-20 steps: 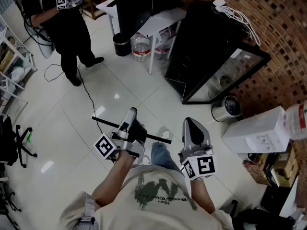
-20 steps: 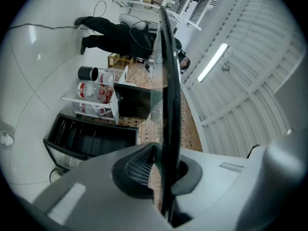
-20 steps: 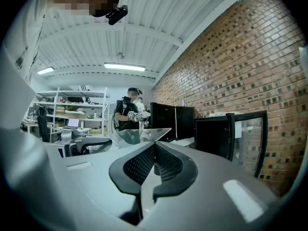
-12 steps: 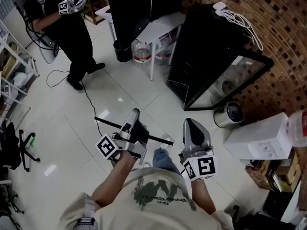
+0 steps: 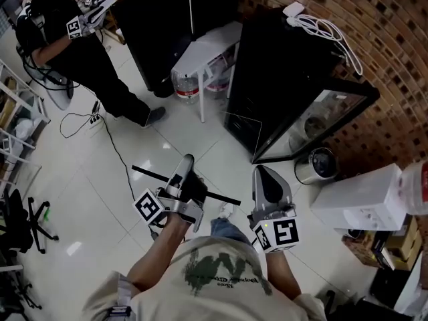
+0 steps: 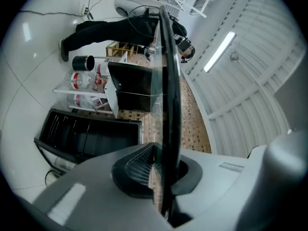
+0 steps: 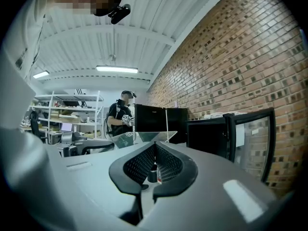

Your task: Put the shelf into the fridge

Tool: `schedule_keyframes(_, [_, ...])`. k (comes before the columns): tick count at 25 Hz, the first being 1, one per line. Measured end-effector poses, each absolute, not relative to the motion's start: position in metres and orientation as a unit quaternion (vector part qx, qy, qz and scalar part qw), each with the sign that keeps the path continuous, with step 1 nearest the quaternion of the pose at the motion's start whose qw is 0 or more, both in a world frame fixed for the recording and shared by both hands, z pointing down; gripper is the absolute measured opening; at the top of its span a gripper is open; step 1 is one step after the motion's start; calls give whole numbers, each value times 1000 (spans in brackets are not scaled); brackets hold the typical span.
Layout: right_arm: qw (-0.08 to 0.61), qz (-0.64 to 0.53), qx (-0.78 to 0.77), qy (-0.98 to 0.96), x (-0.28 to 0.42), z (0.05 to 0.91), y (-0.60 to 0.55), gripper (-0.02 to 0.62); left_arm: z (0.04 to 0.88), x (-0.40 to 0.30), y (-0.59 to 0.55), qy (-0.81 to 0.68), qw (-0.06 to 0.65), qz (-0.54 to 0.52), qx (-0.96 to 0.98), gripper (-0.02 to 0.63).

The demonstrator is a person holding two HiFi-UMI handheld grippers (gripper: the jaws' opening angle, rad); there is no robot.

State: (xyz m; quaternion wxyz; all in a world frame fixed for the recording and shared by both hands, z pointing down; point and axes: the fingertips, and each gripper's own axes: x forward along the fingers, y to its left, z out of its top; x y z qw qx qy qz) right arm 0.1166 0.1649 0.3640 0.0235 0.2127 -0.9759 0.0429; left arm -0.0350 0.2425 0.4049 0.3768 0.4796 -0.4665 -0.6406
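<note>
My left gripper [image 5: 185, 171] is clamped on the shelf [image 5: 154, 174], a clear pane with a dark rim. From the head view it reads as a thin black bar crossing in front of me. In the left gripper view that rim [image 6: 166, 81] runs straight up out of the pinched jaws. My right gripper [image 5: 263, 174] is closed with nothing between its jaws.

The fridge [image 5: 281, 59] stands ahead to the right against the brick wall, well apart from the shelf. Its glass door [image 5: 314, 116] is swung open towards me.

My worry is the single grip on one edge. I judge that a wide pane held this way could pivot or slip in the jaws if I swing it quickly. On the approach, the shelf's far end could clip the open door or the cabinet frame, since it sticks out well to either side. On the floor, a metal canister [image 5: 319, 164] sits just beside the door and a cable [image 5: 120, 154] trails to the left; either could trip me.
</note>
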Motion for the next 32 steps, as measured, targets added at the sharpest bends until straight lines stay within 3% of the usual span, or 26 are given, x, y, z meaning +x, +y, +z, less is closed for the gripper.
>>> schedule_keyframes(32, [5, 54, 250, -967, 133, 365, -2, 0, 417, -21, 51, -452, 427, -599, 504, 9])
